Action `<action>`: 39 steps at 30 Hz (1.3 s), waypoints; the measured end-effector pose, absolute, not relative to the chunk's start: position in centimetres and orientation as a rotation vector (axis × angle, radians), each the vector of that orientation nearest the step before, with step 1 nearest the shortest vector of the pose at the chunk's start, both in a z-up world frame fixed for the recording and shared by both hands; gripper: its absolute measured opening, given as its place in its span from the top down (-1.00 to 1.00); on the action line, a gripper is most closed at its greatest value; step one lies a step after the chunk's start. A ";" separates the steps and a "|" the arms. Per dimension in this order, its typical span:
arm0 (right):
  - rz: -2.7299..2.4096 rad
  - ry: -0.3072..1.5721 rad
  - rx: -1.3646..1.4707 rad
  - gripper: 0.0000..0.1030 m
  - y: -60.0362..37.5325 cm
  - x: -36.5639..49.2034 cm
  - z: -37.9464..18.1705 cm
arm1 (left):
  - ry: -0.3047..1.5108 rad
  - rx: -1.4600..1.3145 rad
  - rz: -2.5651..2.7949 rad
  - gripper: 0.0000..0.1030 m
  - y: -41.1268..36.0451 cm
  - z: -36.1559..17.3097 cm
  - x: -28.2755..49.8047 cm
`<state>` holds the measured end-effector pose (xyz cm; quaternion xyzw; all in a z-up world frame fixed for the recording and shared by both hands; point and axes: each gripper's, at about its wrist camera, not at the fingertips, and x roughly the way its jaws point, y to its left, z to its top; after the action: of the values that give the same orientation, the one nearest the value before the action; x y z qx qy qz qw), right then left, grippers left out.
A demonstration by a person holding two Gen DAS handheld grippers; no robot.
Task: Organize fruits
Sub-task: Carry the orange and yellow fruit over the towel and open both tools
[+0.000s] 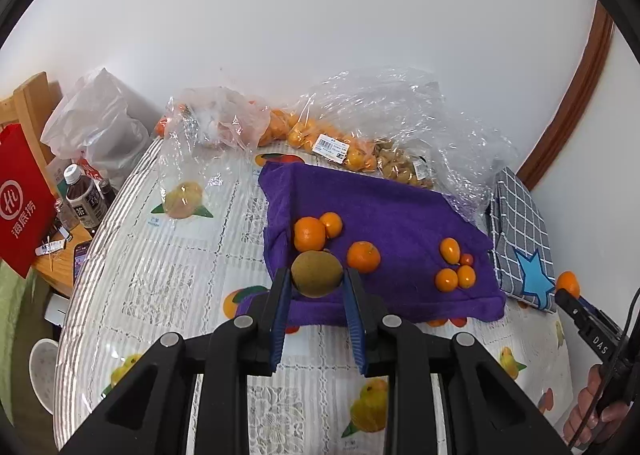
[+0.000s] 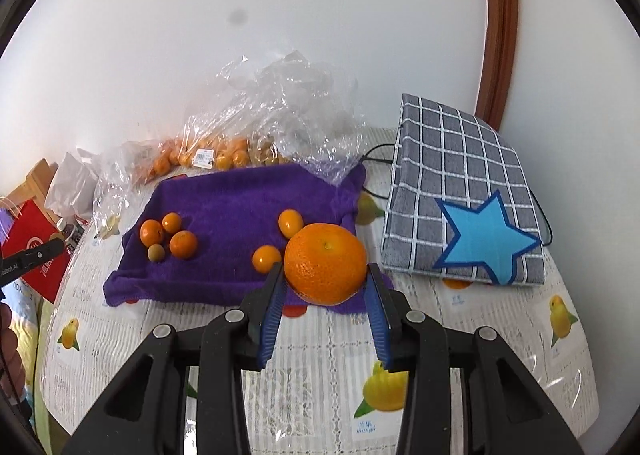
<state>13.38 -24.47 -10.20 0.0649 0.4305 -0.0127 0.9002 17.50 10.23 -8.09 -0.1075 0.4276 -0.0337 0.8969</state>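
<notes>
My left gripper [image 1: 317, 275] is shut on a brown kiwi [image 1: 316, 273], held over the near edge of the purple towel [image 1: 380, 211]. On the towel lie three tangerines [image 1: 309, 233] at the left and several small kumquats [image 1: 456, 269] at the right. My right gripper [image 2: 326, 273] is shut on a large tangerine [image 2: 325, 263], held above the towel's near right corner [image 2: 240, 199]. In the right wrist view the tangerines [image 2: 183, 243] and a small brown fruit [image 2: 155, 253] lie on the towel's left, kumquats [image 2: 267, 258] nearer me. The right gripper with its tangerine also shows in the left wrist view [image 1: 568, 283].
Clear plastic bags [image 1: 360, 127] with oranges and nuts lie behind the towel by the wall. A grey checked cloth with a blue star [image 2: 464, 195] lies right of the towel. A red bag [image 1: 20, 199] and bottles [image 1: 84, 195] stand off the table's left edge.
</notes>
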 end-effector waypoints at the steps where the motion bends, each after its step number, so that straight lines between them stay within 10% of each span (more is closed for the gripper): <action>1: -0.027 0.890 0.137 0.25 -24.5 13.6 -10.2 | 0.890 -0.219 -0.068 0.50 10.3 -8.2 17.8; 39: 0.033 0.996 0.108 0.25 -23.7 31.7 -21.7 | 0.997 -0.229 -0.135 0.50 8.8 -16.9 34.5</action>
<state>31.70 -23.70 -21.67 0.0520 0.4775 0.0157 0.8769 34.46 8.83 -16.94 -0.1096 0.4767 -0.0644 0.8698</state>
